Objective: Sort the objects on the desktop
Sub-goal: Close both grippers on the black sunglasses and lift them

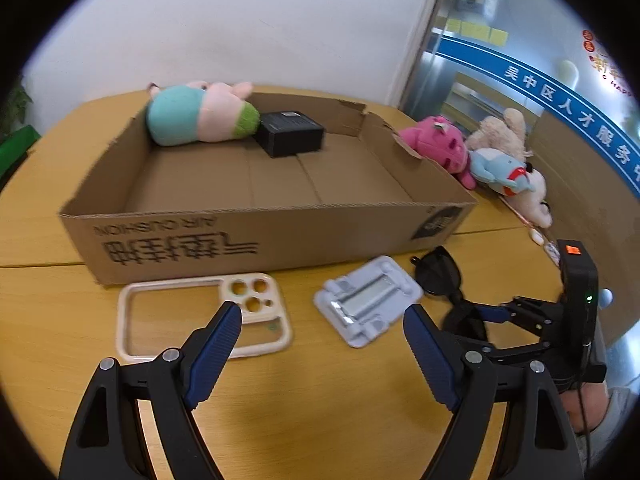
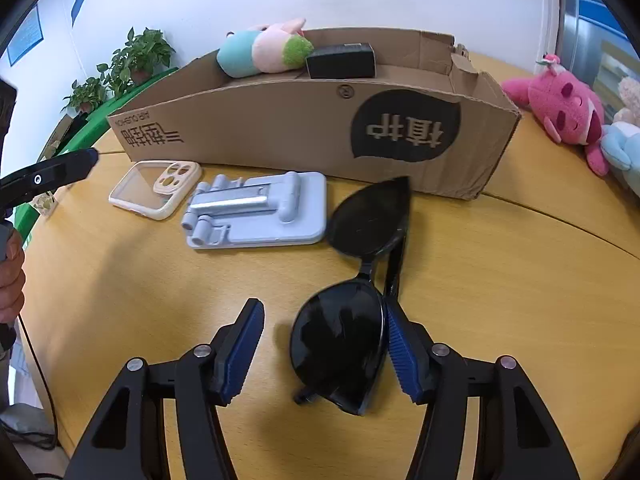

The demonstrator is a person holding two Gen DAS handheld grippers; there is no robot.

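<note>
Right wrist: sunglasses (image 2: 340, 344) between spread jaws

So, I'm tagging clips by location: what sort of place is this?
Probably an office or public service centre: a wooden meeting table, a glass partition with blue Chinese signage, and potted plants by the wall.

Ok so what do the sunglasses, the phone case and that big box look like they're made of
Sunglasses: probably glossy black plastic, since the lenses mirror the room. Phone case: clear back with a cream rim, seemingly soft plastic or silicone; which one is hard to tell. Box: brown corrugated cardboard, matte, with a torn rim and printed lettering.
</note>
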